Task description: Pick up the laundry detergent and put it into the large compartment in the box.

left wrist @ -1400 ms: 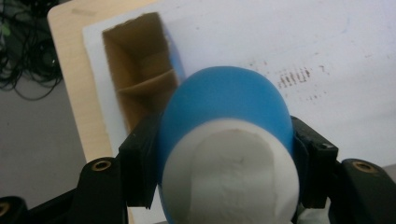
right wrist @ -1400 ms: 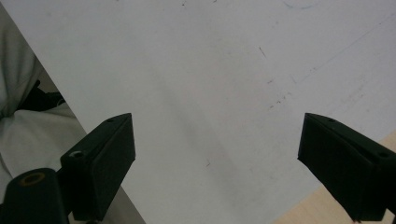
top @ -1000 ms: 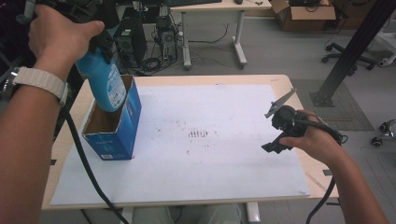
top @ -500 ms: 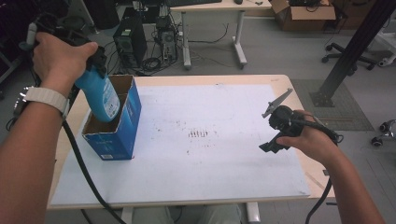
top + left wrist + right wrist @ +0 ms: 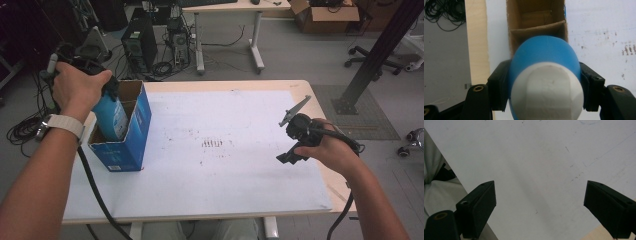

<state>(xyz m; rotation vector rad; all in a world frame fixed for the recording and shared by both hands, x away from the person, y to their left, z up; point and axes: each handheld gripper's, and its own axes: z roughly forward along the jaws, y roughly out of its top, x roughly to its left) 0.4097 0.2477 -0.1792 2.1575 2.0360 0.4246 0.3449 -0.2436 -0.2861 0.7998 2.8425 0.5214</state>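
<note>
A blue bottle (image 5: 113,114) with a white end (image 5: 546,90) is clamped between the jaws of my left gripper (image 5: 106,95), which is shut on it. The bottle's lower part sits inside an open blue cardboard box (image 5: 129,142) at the left of the table. In the left gripper view the bottle (image 5: 544,52) hangs over the box's brown, divided interior (image 5: 536,20), with my left gripper (image 5: 544,92) around it. My right gripper (image 5: 289,156) is held low over the white sheet (image 5: 225,115) at the right. In the right gripper view my right gripper (image 5: 540,207) stands open with nothing between its jaws.
The white sheet covers most of the wooden table (image 5: 250,84). Behind the table stand a computer tower (image 5: 137,42), floor cables (image 5: 22,130), a second desk (image 5: 230,20) and a cardboard box (image 5: 325,12). A black post (image 5: 370,60) rises at the right.
My left hand has come down, lowering the blue bottle from above the box into it. The right hand has stayed where it was.
</note>
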